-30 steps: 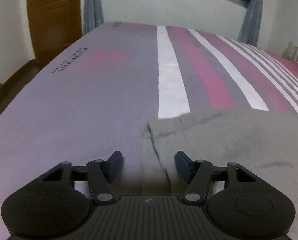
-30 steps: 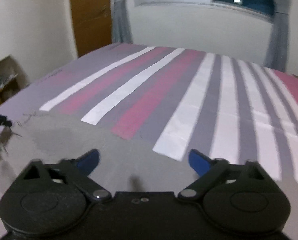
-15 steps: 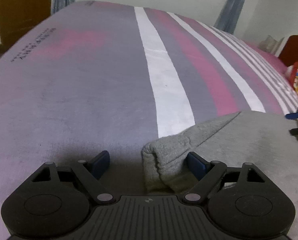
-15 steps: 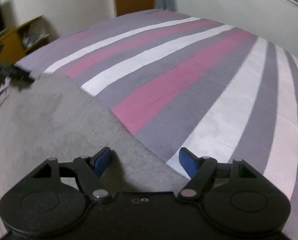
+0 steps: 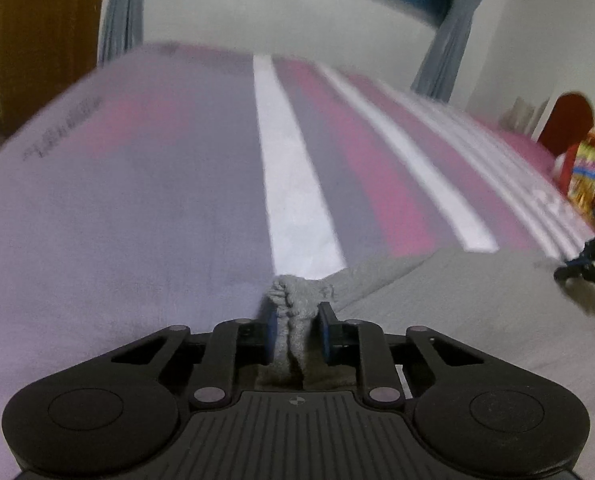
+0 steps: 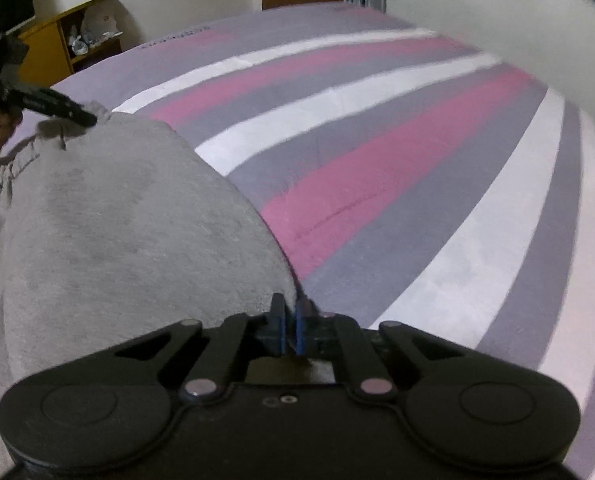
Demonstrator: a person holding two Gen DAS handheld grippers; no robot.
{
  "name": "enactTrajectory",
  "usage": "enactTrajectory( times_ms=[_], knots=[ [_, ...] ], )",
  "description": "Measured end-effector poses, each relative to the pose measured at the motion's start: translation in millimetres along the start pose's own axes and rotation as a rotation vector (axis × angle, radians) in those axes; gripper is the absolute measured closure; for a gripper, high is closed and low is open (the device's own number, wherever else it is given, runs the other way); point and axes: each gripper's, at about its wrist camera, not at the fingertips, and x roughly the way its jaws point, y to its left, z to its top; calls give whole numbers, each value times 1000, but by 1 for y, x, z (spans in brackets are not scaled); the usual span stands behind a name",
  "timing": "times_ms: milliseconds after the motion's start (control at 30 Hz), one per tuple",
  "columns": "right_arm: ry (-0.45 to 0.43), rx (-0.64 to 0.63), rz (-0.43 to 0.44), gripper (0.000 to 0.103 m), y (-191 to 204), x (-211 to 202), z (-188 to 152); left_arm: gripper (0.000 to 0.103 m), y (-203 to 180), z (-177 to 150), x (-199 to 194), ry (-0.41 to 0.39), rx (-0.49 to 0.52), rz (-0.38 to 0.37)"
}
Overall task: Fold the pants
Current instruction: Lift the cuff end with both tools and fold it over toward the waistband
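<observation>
At near bed edge: both grippers clamped on grey pants [image 6: 109, 216]
Left gripper [image 5: 297, 330] pinches bunched waistband corner; right gripper [image 6: 288, 330] nips thin edge; striped bedsheet [image 6: 397, 168] beneath; risk: thin bite slips on lifting.

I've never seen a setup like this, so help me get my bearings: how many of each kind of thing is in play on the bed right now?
Handheld grippers: 2, the left gripper and the right gripper, each pinching fabric
Grey pants: 1
Striped bedsheet: 1
Total: 4
</observation>
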Motion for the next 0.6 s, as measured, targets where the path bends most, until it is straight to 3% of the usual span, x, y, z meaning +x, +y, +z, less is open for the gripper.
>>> enactTrajectory(
  times_ms=[167, 333, 467, 600],
  knots=[
    [-117, -57, -72, 100, 27, -64, 2, 86, -17, -6, -66, -153, 22, -37],
    [-211, -127, -128, 100, 74, -139, -15, 87, -34, -38, -139, -266, -3, -95],
    [-252, -147, -141, 100, 123, -175, -53, 87, -47, -84, -179, -269, -8, -96],
    [-239, -64, -135, 99, 161, -174, -102, 86, -54, -143, -185, -180, -39, -50]
  ],
)
